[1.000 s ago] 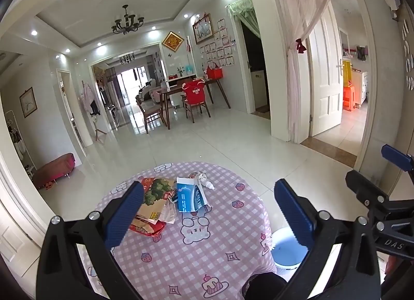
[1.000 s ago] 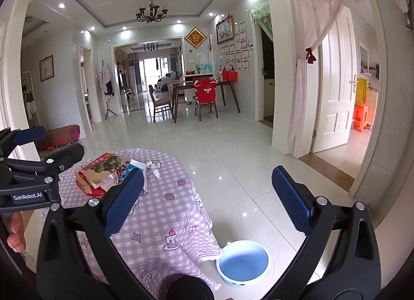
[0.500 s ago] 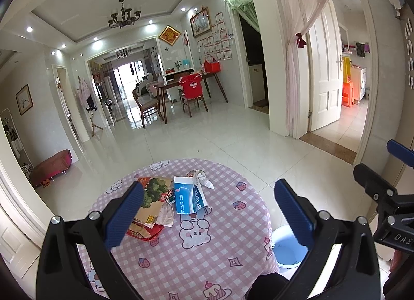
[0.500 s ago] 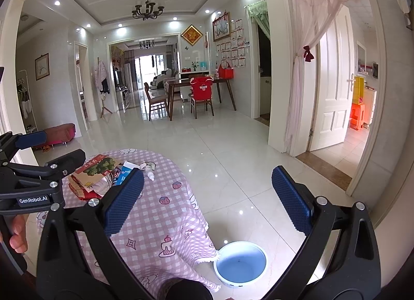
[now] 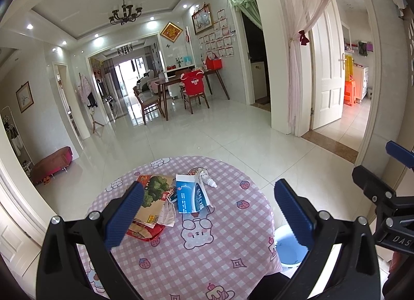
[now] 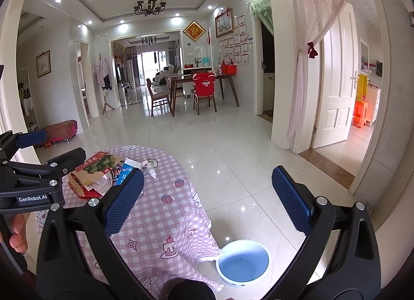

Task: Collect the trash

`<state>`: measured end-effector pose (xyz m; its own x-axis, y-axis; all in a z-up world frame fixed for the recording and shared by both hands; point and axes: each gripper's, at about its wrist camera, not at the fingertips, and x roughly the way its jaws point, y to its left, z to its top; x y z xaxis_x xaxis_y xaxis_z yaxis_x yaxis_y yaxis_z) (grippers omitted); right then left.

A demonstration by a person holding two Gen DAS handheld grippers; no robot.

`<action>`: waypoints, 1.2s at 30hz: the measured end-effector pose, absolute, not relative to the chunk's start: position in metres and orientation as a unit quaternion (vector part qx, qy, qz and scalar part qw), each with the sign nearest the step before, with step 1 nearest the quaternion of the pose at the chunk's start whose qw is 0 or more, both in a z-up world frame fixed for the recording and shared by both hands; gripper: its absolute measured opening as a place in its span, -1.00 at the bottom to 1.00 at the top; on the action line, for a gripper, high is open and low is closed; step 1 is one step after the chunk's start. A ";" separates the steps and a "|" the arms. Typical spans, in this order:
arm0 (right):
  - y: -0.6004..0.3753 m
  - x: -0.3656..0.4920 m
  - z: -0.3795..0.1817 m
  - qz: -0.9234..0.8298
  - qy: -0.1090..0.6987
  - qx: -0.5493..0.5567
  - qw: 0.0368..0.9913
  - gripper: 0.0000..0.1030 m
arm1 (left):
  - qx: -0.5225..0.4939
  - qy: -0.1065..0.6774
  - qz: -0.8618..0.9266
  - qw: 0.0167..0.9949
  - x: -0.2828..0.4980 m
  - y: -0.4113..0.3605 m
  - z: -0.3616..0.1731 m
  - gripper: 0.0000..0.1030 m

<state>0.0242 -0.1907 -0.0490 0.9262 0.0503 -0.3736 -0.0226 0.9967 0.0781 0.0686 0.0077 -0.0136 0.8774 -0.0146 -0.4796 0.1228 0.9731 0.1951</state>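
Trash (image 5: 165, 201) is piled untouched on the far-left part of the pink checked bench (image 5: 220, 243), both claws, left claw (image 5: 209, 212) and right claw (image 6: 207, 199), spread wide and empty above it, so I'd guess next move is reaching in, then dropping it in the blue bin (image 6: 242, 263) on the floor.

At the left edge of the right wrist view we read "GenRobot.AI" in white on the black plastic left gripper (image 6: 33, 160). At the lower right of the left wrist view, the black plastic right gripper (image 5: 383, 170) shows only "DAS". Print on the packages is too small for us to read.
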 end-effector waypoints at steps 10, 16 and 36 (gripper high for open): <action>-0.187 0.028 -0.050 0.023 0.194 0.035 0.980 0.88 | 0.109 0.245 -0.035 0.963 0.070 0.010 -0.015 0.92; -0.185 0.030 -0.048 0.026 0.195 0.034 0.980 0.88 | 0.109 0.246 -0.033 0.963 0.072 0.012 -0.017 0.92; -0.181 0.038 -0.053 0.036 0.201 0.036 0.978 0.88 | 0.109 0.250 -0.030 0.962 0.076 0.016 -0.022 0.92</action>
<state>0.0377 -0.1811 -0.0534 0.9165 0.0846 -0.3910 -0.0558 0.9949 0.0845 0.0760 0.0164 -0.0220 0.8735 -0.0030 -0.4868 0.1122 0.9743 0.1953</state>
